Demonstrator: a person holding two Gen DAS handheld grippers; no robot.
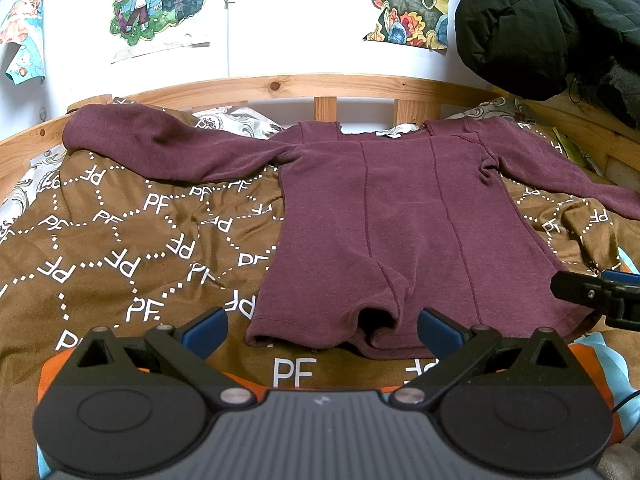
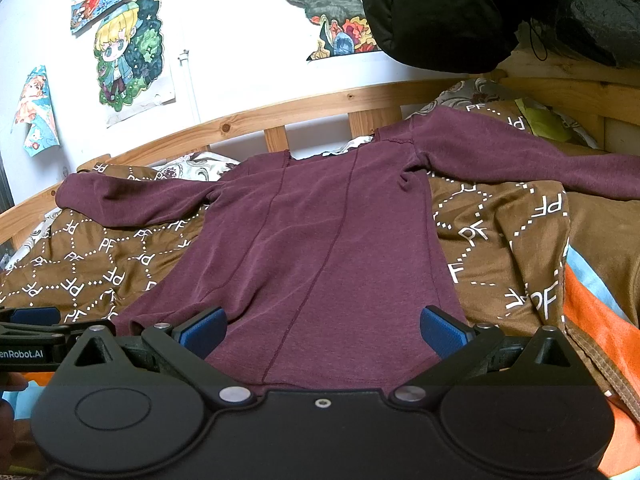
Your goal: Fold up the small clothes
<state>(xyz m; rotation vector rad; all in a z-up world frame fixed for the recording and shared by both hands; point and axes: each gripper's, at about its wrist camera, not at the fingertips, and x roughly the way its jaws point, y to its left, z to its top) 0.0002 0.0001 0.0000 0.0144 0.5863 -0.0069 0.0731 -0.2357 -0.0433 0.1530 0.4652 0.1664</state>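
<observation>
Nearest us, both tools hover at the hem end with nothing held: our left gripper (image 1: 322, 330) has its blue-padded fingers wide apart over the bottom-left corner, and our right gripper (image 2: 322, 330) has its fingers equally spread above the hem's right half. The maroon long-sleeved knit top (image 1: 404, 216) lies face up on the bed, body flat, both sleeves thrown outward, neckline toward the headboard. One flaw to note: the lower hem near the left gripper is rucked into a small tunnel-like pucker (image 1: 376, 320). Our judgement is that folding has not started, and a clean start means flattening that pucker first, then pinching only the sleeve or side edge, not the cover below, and carrying it across along the two vertical seams as fold guides. The surface is a soft, wrinkled brown bedcover printed with white PF letters (image 1: 120, 240), likely to drag with the cloth. Beyond stands a slatted pine bed rail (image 1: 280, 86), then a white wall with colourful cartoon posters (image 1: 160, 0), and at far right a black puffy jacket (image 1: 540, 24) hanging.
</observation>
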